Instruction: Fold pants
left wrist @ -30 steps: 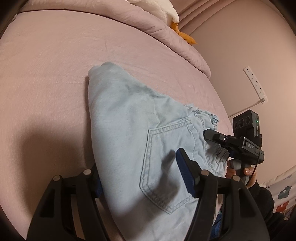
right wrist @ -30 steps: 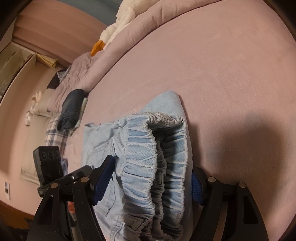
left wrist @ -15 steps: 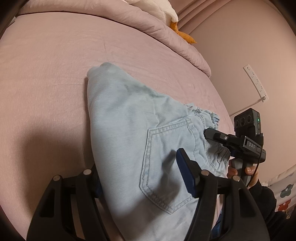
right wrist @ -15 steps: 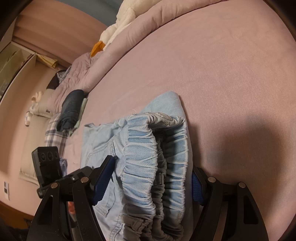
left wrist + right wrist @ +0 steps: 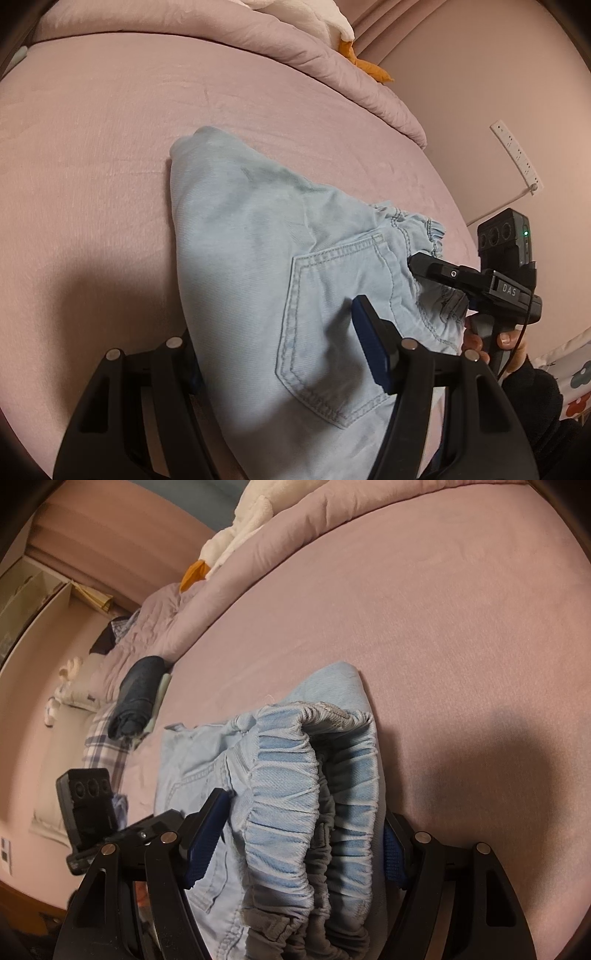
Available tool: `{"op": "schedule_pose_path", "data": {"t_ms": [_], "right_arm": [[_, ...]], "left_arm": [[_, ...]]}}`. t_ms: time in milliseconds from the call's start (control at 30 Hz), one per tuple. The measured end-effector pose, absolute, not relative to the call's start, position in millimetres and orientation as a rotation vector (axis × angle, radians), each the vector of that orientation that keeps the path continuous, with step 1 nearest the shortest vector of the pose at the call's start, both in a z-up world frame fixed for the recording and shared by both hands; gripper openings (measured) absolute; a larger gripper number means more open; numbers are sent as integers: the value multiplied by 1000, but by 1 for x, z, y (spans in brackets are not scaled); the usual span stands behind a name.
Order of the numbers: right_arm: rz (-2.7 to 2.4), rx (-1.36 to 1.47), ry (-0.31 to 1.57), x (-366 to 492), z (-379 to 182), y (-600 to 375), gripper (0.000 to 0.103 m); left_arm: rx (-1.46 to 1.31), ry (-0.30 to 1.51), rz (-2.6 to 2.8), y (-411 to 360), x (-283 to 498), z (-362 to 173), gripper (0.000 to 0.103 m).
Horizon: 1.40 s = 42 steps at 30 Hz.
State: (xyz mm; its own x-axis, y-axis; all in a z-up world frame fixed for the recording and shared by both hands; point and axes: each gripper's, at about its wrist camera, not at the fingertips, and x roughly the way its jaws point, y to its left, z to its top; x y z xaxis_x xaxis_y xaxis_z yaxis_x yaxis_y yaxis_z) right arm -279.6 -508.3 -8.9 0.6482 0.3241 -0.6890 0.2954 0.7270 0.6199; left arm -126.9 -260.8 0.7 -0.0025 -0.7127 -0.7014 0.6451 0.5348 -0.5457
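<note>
In the left wrist view, the pink bed (image 5: pixel 92 155) fills the left side, with a shadow across its lower part. The light blue pants (image 5: pixel 258 240) lie folded on the bed, back pocket (image 5: pixel 332 325) facing up, and the fabric runs down between the fingers of the left tongs (image 5: pixel 284 373). The left finger sits against the fold edge and is partly hidden by it; the right finger, with its blue pad (image 5: pixel 369 350), rests on top of the cloth beside the pocket. The fingers stand apart with the folded pants between them; whether the pads press on the cloth cannot be told. Further right, the right tongs (image 5: pixel 417 264) reach into the gathered waistband (image 5: pixel 424 229), carried by a hand (image 5: pixel 484 339) in a dark sleeve. A power strip (image 5: pixel 517 155) hangs on the wall at far right. In the right wrist view, a rolled dark garment (image 5: pixel 138 694) lies on plaid fabric (image 5: pixel 107 746) at the left, and the left tongs' camera block (image 5: pixel 86 801) sits below it. The elastic waistband (image 5: pixel 295 794) bulges up between the right tongs' (image 5: pixel 299 849) two blue pads, which stand wide apart on either side of the bunched layers; a firm clamp cannot be confirmed. A pink quilt (image 5: pixel 314 520) and a white plush toy (image 5: pixel 251 513) lie at the bed's far end.
</note>
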Motion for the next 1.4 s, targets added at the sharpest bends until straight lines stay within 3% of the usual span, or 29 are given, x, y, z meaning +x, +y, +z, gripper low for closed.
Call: {"op": "schedule_pose_path", "data": {"t_ms": [200,633,933,1400], "right_arm": [[-14,725,900,-276,-6,-507,76],[-103,582,934,-269,-2,-499,76],[-159,517,959,-271,4,-489,72],[-279,356,868,-280,27,-456,49]], "left_arm": [[8,1127,-1029,-267,-133,3,58],[74,1112,-994,-276,-135,3,54],[99,1114,-947,-279,-140,8,42],[64,1056,-924,-268,-152,28,24]]}}
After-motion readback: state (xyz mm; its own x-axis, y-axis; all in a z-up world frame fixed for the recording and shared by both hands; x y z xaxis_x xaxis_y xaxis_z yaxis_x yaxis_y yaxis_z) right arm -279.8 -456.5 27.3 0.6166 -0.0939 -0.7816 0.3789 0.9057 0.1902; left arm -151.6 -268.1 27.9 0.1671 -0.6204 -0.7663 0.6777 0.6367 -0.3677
